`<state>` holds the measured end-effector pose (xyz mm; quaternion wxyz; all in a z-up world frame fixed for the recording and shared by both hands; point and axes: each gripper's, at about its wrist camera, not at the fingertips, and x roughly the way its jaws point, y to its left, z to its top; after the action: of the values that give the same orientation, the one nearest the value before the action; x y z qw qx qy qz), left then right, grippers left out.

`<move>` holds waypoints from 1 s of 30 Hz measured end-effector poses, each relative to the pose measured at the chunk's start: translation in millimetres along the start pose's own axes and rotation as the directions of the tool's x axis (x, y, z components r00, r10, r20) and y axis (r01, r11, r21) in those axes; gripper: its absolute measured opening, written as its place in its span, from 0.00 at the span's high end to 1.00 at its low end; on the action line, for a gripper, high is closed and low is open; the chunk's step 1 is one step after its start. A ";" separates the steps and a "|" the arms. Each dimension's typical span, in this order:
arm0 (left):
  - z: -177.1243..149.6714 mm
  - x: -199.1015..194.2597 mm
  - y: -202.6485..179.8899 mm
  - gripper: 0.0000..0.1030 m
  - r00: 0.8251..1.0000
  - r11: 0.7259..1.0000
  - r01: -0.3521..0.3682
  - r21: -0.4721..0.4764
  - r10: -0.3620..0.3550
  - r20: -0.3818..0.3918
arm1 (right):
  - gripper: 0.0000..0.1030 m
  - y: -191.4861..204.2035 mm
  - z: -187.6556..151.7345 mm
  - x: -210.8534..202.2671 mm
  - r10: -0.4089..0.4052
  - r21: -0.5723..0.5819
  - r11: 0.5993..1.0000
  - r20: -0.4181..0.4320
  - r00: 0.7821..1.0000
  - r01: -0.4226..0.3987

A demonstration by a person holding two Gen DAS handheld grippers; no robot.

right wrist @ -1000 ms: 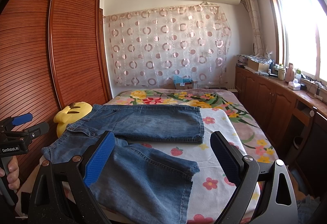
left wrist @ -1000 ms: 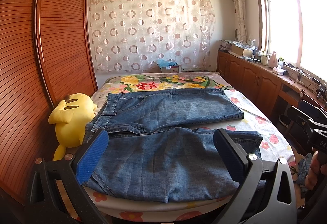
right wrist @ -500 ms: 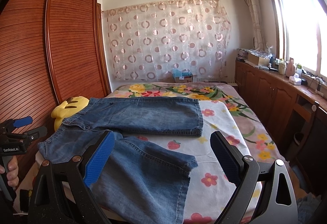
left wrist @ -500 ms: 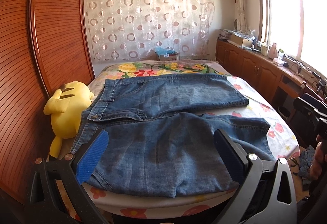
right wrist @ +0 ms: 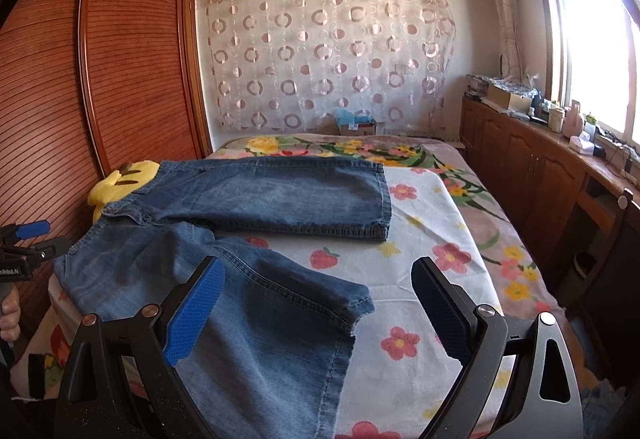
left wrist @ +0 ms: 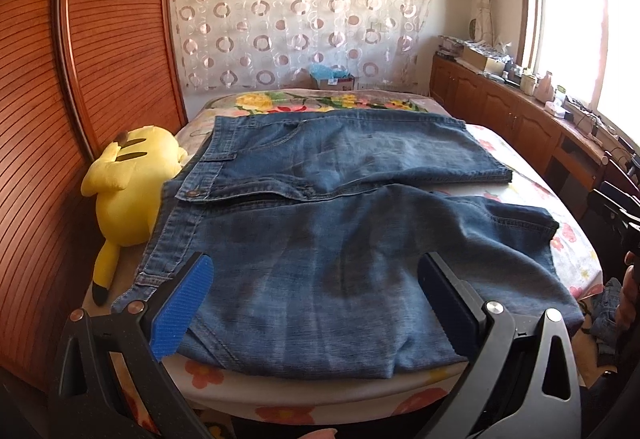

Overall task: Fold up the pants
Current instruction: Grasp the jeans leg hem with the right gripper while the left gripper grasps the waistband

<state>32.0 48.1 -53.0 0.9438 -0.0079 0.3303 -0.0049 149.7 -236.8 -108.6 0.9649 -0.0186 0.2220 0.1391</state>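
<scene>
In the left wrist view, the denim pants [left wrist: 340, 231] lie spread flat on the bed [left wrist: 576, 251], long axis running left to right, waistband at the left beside a yellow plush toy [left wrist: 128, 183] and both leg hems pointing right; the near leg hangs over the bed's near edge. The left gripper [left wrist: 316, 303] hovers just above that near leg, jaws wide apart and holding nothing. In the right wrist view, the pants [right wrist: 240, 247] reach across from the left, the far leg's hem ending mid-bed. The right gripper [right wrist: 318, 313] hangs over the near leg's hem, jaws spread wide, empty. A wooden wardrobe [right wrist: 132, 59] stands at left.
</scene>
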 end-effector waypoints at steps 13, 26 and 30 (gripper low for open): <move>-25.7 12.2 70.8 0.03 0.995 0.993 -0.073 -0.097 0.066 -0.073 | 0.13 -6.4 -11.5 -0.1 0.022 -0.015 1.000 -0.183 0.983 -0.025; -47.6 28.9 126.8 0.20 0.983 0.974 -0.157 -0.166 0.137 -0.125 | 0.24 -5.6 -6.9 -17.5 0.068 0.005 0.998 -0.298 0.952 -0.070; -52.8 35.4 138.7 0.25 0.979 0.966 -0.172 -0.190 0.146 -0.142 | 0.26 -4.2 -11.4 -20.0 0.073 0.001 0.997 -0.309 0.948 -0.076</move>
<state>27.2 185.7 -118.9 0.9125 -0.0767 0.3882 0.1042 128.8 -247.1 -110.3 0.9123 -0.0372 0.3696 0.1721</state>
